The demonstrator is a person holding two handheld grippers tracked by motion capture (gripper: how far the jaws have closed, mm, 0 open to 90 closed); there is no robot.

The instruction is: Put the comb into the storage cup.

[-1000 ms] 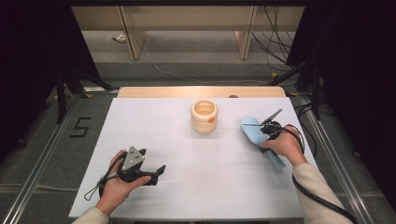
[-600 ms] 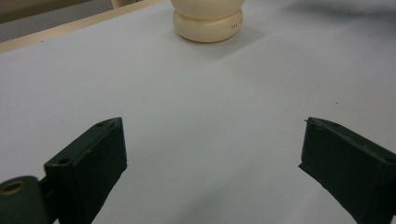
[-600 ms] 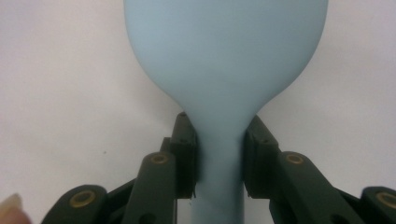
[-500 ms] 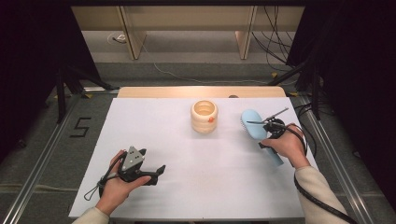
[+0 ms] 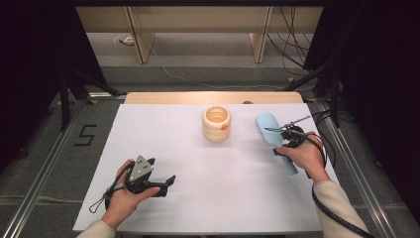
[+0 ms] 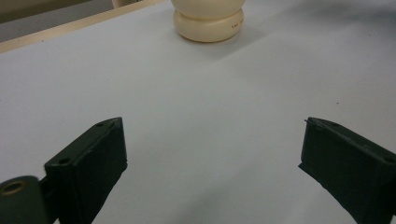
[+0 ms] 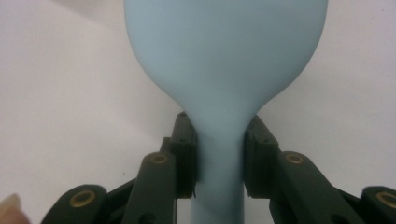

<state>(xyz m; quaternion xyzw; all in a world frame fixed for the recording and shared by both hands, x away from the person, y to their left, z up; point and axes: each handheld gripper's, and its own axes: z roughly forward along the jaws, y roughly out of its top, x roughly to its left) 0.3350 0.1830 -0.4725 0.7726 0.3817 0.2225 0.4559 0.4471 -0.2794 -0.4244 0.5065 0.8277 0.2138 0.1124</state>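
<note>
- Hairbrush (image 5: 271,135): light blue, oval head with a long handle. Clamped at the neck, where head narrows to handle, between the two jaws of the right gripper (image 5: 283,140); head runs ahead of the jaws, handle trails back under the person's right hand (image 5: 303,154). In the right gripper view the brush (image 7: 224,70) stands straight ahead, both black pads pressed to its sides.
- Right gripper: clenched on the hairbrush; whether the brush is just clear of the table (image 5: 163,129) or resting on it cannot be told.
- Cup (image 5: 216,123): cream, ribbed, mouth up. Stands off to the left of the brush head, apart from it; from the left gripper it lies ahead (image 6: 208,21), well beyond the jaws.
- Left gripper (image 5: 166,182): released, jaws wide, nothing between them; lies low at the table in the left hand (image 5: 124,196).
- Progress, judged: pick-up of the brush done. Remaining, likely: carry it to the cup and set it inside, handle down. Nothing in the cup yet.
</note>
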